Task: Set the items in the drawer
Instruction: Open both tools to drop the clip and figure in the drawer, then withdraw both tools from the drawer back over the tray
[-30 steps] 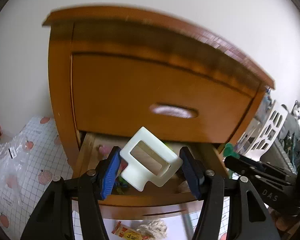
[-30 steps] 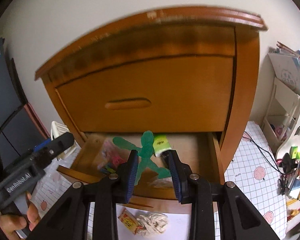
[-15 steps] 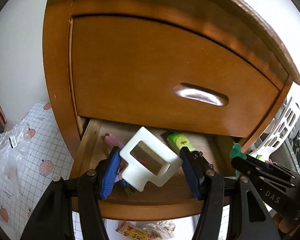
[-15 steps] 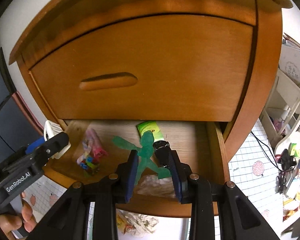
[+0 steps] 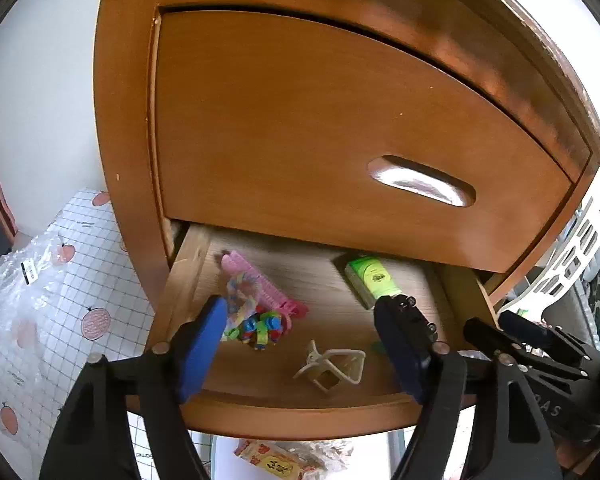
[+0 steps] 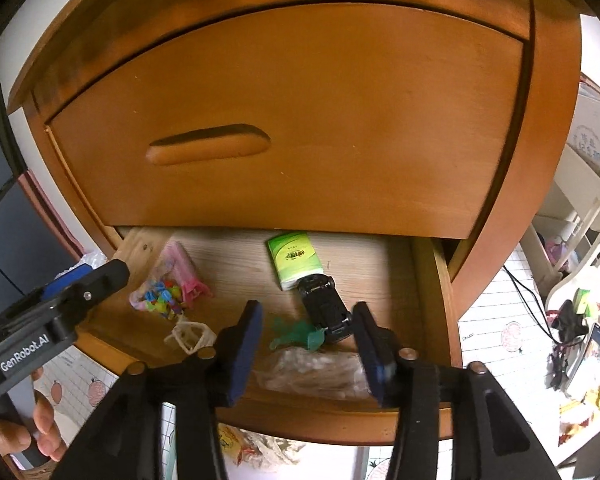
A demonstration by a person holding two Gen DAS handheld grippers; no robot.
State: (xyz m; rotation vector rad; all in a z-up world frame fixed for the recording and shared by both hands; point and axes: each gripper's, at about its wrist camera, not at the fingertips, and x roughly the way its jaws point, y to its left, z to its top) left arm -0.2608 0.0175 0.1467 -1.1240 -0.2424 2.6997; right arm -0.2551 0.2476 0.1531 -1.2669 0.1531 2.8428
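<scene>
The lower drawer (image 5: 300, 412) of a brown wooden cabinet stands pulled out. My left gripper (image 5: 304, 332) hangs open over it, and a white plastic clip (image 5: 332, 366) lies on the drawer floor between its blue fingers. My right gripper (image 6: 306, 344) is open too, above a green plastic figure (image 6: 296, 334) lying flat in the drawer (image 6: 340, 420). In the right wrist view the white clip (image 6: 190, 334) sits left of the figure. The left gripper body (image 6: 48, 320) shows at the left edge there, held by a hand.
Also in the drawer: a pink comb (image 5: 260, 284), a bag of coloured beads (image 5: 256, 324), a green tissue pack (image 6: 296, 258), a black toy car (image 6: 326, 306) and a clear plastic bag (image 6: 312, 368). The closed upper drawer (image 5: 340, 128) overhangs. A snack packet (image 5: 272, 464) lies on the floor below.
Both grippers moved closer over the drawer and opened. The white clip dropped from the left gripper and the green figure from the right; both now lie in the drawer.
</scene>
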